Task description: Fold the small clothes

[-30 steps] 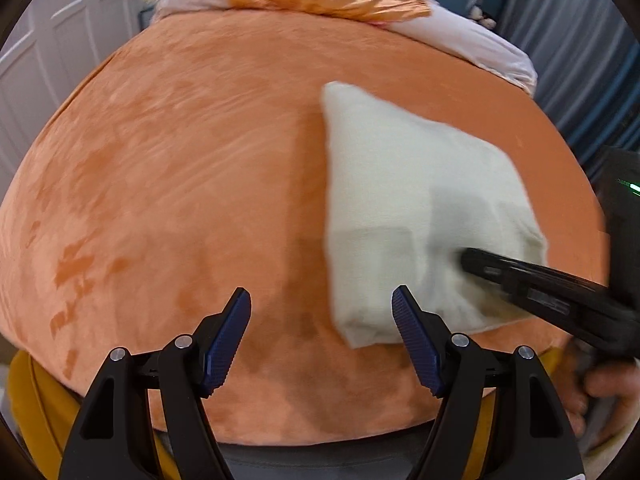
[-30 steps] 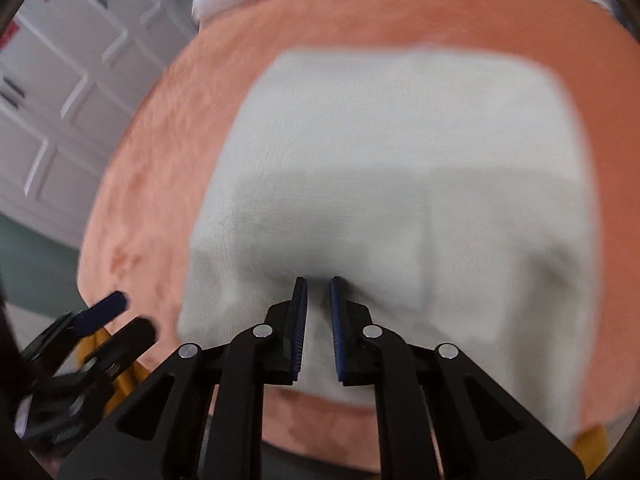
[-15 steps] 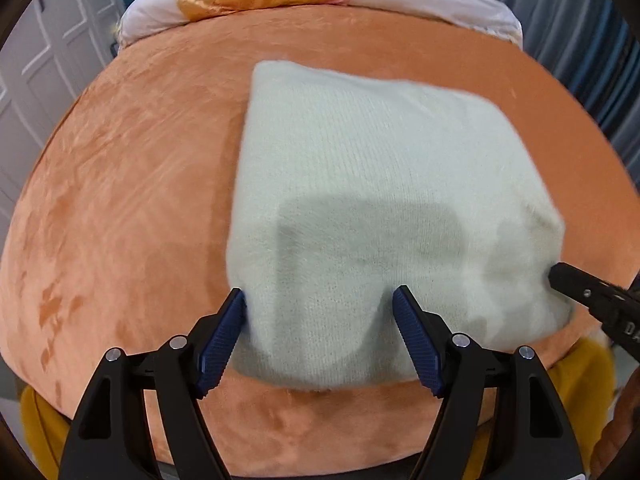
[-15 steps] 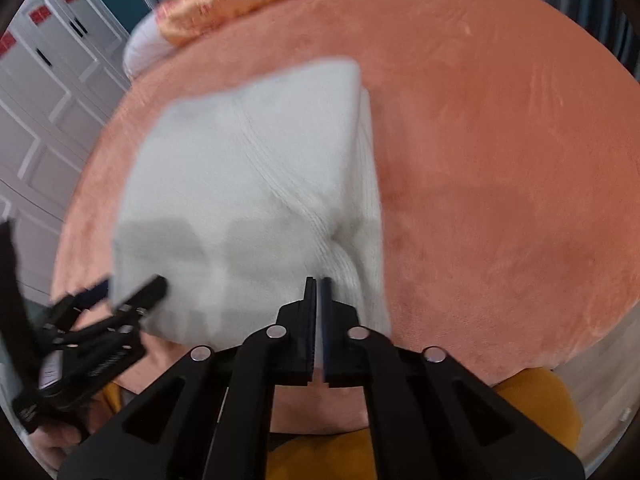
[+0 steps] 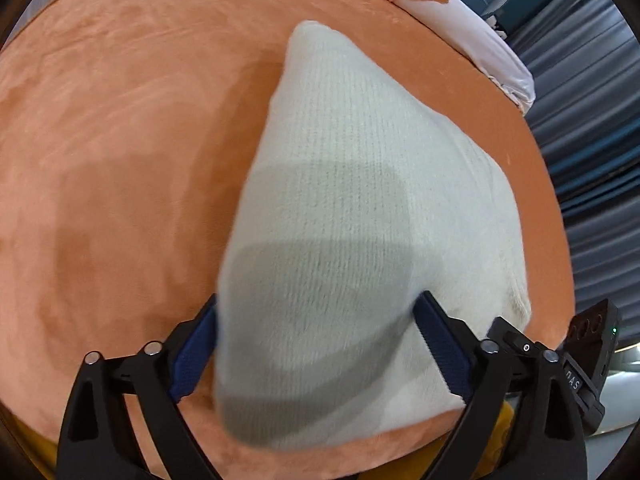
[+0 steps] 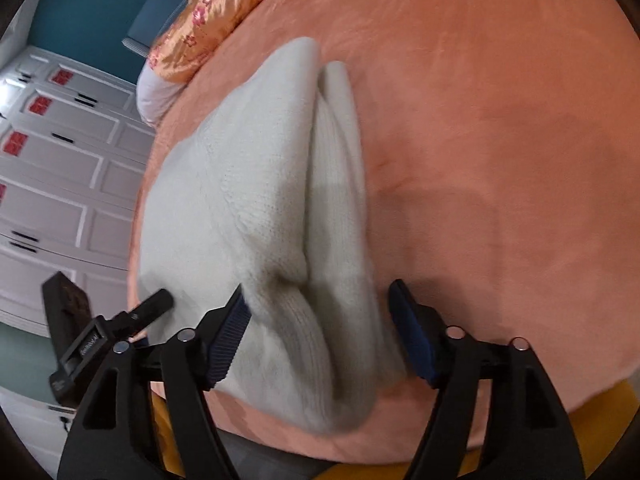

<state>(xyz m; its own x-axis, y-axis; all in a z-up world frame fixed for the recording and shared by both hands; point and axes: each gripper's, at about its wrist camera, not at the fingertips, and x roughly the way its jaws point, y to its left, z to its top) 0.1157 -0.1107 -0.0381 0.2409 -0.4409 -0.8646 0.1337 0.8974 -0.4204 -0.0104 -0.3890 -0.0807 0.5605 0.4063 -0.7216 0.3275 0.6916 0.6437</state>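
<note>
Cream knit garment (image 5: 360, 216), folded into a thick pad, lies on an orange plush bedcover (image 5: 120, 160), close to the near edge of the bed. Its ribbed surface shows clearly, and in the right wrist view the stacked layers (image 6: 332, 184) open along one side like pages.

Left tongs (image 5: 316, 340) are spread wide, their jaws having just been opening; the near corner of the garment sits between the blue pads (image 5: 192, 356), which stand at its two sides without squeezing it. Right tongs (image 6: 320, 328) are also spread, having just opened from a near-closed pinch, and the bunched fold of the knit lies between their pads (image 6: 228, 336), loose rather than clamped.

Both tools work the same near end of the garment, just beside each other; the right one shows at the lower right of the left wrist view.

At the far end of the bed lie a white pillow (image 5: 480, 36) and an orange satin cushion (image 6: 208, 20). White panelled wardrobe doors (image 6: 60, 168) stand to one side.
</note>
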